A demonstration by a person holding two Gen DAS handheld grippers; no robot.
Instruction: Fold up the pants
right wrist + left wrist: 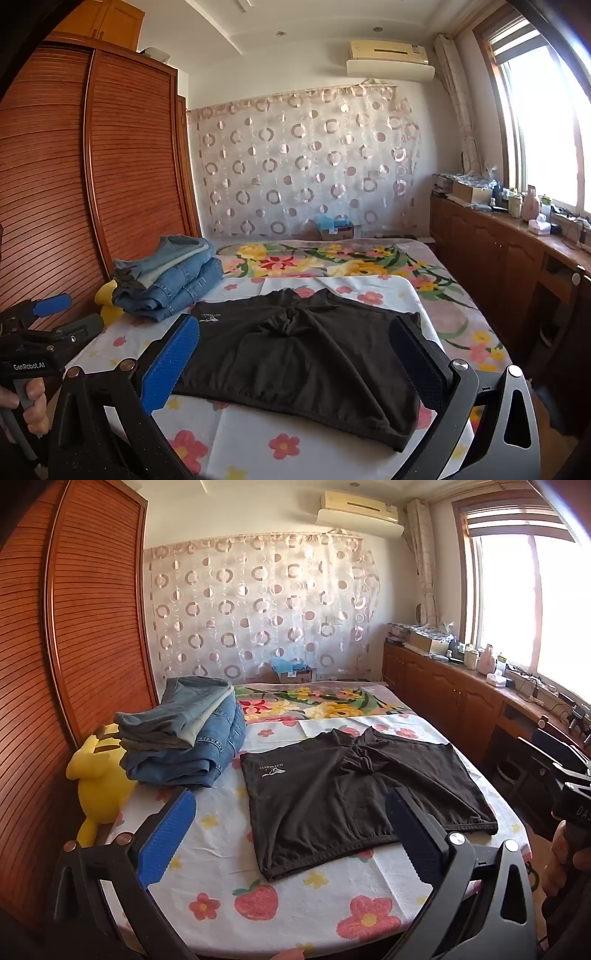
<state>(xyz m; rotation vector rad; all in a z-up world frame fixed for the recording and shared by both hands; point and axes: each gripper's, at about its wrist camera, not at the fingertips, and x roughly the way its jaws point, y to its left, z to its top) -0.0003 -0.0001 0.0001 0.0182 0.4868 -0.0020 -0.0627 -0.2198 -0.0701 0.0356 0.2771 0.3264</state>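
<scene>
Black shorts lie spread flat on the bed's flowered white sheet, waistband toward me, with a small white logo on the left leg. They also show in the right wrist view. My left gripper is open and empty, above the shorts' near left part. My right gripper is open and empty, held over the shorts' waistband. The left gripper also shows at the left edge of the right wrist view.
A stack of folded jeans sits at the bed's left, beside a yellow plush toy. A wooden wardrobe stands on the left. A wooden cabinet with clutter runs under the window on the right.
</scene>
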